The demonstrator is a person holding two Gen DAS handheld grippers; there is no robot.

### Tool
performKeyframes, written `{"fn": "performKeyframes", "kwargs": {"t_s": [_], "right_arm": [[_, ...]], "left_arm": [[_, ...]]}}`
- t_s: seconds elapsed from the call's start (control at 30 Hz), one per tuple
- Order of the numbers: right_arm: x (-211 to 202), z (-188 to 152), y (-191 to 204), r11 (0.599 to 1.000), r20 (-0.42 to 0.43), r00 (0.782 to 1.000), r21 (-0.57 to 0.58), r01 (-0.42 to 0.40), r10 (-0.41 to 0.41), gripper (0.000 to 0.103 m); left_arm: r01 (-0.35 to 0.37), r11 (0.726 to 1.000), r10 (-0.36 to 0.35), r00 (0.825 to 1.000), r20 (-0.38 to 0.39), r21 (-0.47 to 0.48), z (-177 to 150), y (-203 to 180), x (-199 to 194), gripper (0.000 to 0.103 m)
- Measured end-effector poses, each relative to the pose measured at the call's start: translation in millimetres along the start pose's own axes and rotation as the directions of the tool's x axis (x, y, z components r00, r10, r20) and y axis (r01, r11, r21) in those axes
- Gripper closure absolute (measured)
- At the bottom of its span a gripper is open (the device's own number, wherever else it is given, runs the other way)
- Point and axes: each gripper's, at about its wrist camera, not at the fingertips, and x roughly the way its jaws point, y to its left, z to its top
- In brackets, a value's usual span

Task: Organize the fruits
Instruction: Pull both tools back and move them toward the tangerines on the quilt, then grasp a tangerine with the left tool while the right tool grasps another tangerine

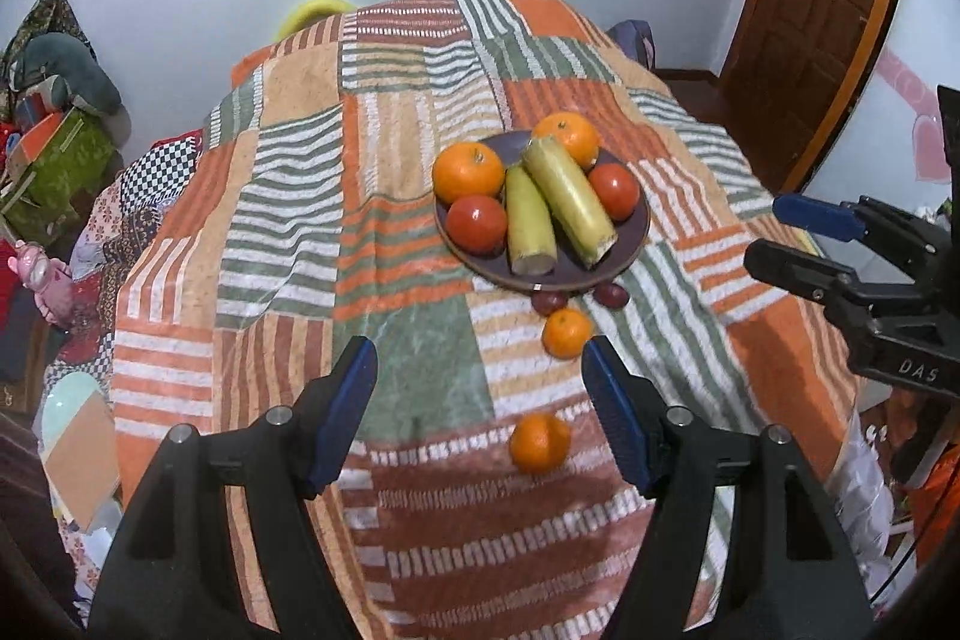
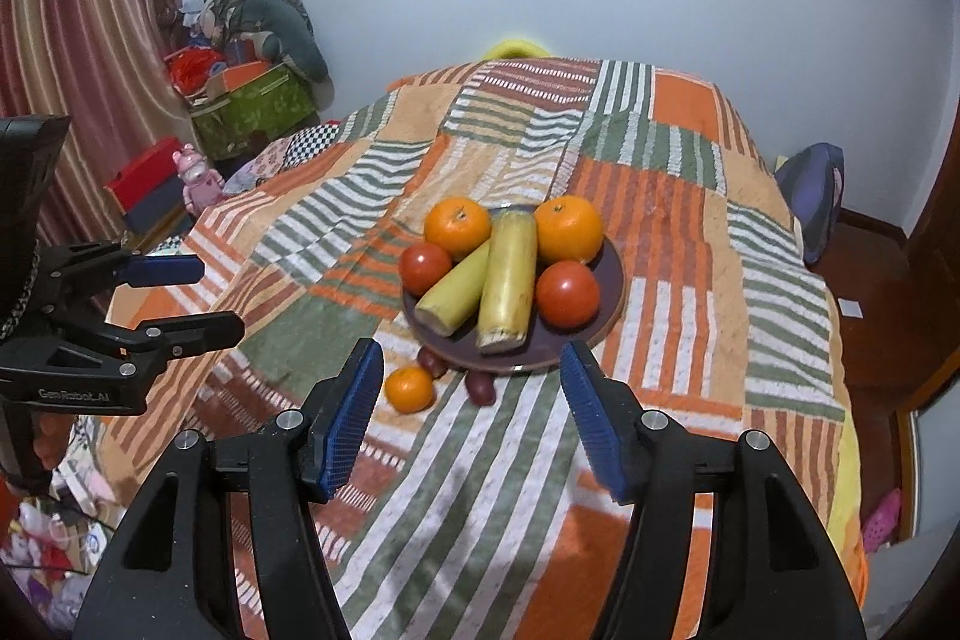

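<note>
With both my left gripper [image 1: 480,400] and right gripper [image 2: 474,400] empty and parted, I judge gathering loose mandarins [image 1: 566,333] onto the plate [image 1: 636,244] comes next.

The brown plate [image 1: 636,244] carries two large oranges [image 1: 468,172], two tomatoes [image 1: 477,223] and two pale green corn cobs [image 1: 567,199]. On the striped cloth [image 1: 288,220] lie two small mandarins [image 1: 567,333] and two dark red fruits [image 1: 549,302], the latter just beside the plate's rim.

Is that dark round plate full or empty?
Full: the dark round plate holds two oranges, two tomatoes and two pale green husked cobs.
</note>
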Motion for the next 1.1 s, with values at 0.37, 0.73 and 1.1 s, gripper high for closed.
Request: {"fn": "performKeyframes", "kwargs": {"t_s": [0.37, 0.73, 1.1], "right_arm": [[7, -17, 5, 1.000, -0.024, 0.999, 0.008, -0.024, 0.024, 0.045], [23, -34, 11, 0.998, -0.063, 0.997, -0.025, -0.049, 0.048, 0.045], [39, -40, 8, 0.998, -0.098, 0.993, -0.011, -0.070, 0.068, 0.045]], "left_arm": [[0.079, 0.997, -0.077, 0.990, -0.118, 0.012, -25, -4, 28, 0.032], [0.165, 0.985, -0.149, 0.963, -0.226, 0.055, -40, -29, 58, 0.050], [0.127, 0.991, -0.111, 0.965, -0.240, 0.052, -38, -24, 75, 0.063]]}}
